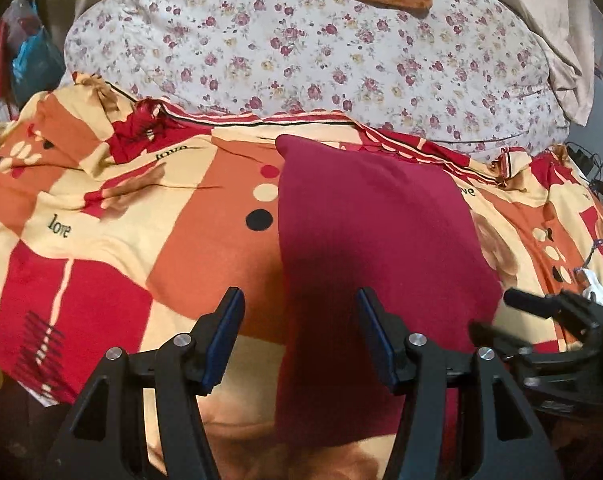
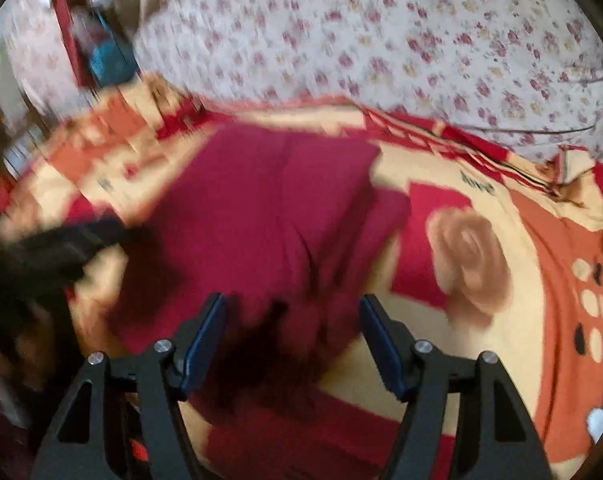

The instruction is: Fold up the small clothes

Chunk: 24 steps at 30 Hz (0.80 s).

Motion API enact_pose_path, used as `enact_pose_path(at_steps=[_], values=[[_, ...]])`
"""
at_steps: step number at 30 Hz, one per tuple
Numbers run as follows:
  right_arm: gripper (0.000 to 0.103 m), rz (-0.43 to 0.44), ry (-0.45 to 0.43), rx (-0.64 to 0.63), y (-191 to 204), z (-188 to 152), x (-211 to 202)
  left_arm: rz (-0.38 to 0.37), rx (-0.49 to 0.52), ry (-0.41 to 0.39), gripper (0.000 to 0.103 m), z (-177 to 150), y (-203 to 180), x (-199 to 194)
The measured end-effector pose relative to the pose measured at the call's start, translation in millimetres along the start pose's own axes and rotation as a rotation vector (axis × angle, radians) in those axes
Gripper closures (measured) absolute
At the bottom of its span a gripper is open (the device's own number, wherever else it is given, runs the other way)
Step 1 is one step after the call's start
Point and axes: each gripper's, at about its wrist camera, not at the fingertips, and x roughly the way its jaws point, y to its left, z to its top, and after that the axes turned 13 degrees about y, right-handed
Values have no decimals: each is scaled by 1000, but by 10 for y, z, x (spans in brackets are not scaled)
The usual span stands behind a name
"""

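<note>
patterned orange-and-red bedspread point(image 1: 221, 248) is backing a folded maroon cloth point(image 1: 373, 232), lying flat for folding; left gripper point(image 1: 299, 336) and right gripper point(image 2: 291, 340) jaws are hanging released, grasping nothing.

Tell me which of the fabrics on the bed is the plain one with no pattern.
The maroon cloth, lying flat in the middle on the orange, red and cream bedsheet. The quilt behind is floral; the sheet has blocks, dots and "love" lettering.

We see a plain crimson garment point(image 1: 373, 220) lying on a bedsheet point(image 1: 113, 220) of orange, cream and red blocks, with black and cream dots and brown roses. Behind it lies a white quilt point(image 1: 301, 52) sprinkled with small maroon flowers. Our tongs point(image 1: 299, 340) are black with blue pads point(image 1: 225, 340).
</note>
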Motion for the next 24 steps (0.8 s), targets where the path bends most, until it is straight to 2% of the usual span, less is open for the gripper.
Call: enact_pose_path(at_steps=[4, 6, 8, 13, 20, 24], values=[[32, 60, -25, 83, -201, -119, -104, 43, 8, -56, 66, -46, -20, -146], [32, 33, -66, 83, -218, -141, -265, 67, 5, -86, 66, -62, -41, -222], [32, 7, -99, 66, -174, -151, -403, 63, -2, -101, 66, -67, -49, -275], [30, 9, -162, 39, 37, -150, -643, 87, 8, -130, 66, -112, -114, -396], [24, 32, -208, 98, 213, -104, -732, 93, 11, -166, 66, -179, -149, -554], [22, -6, -223, 90, 296, -95, -755, 88, -10, -179, 66, -181, -106, -613]])
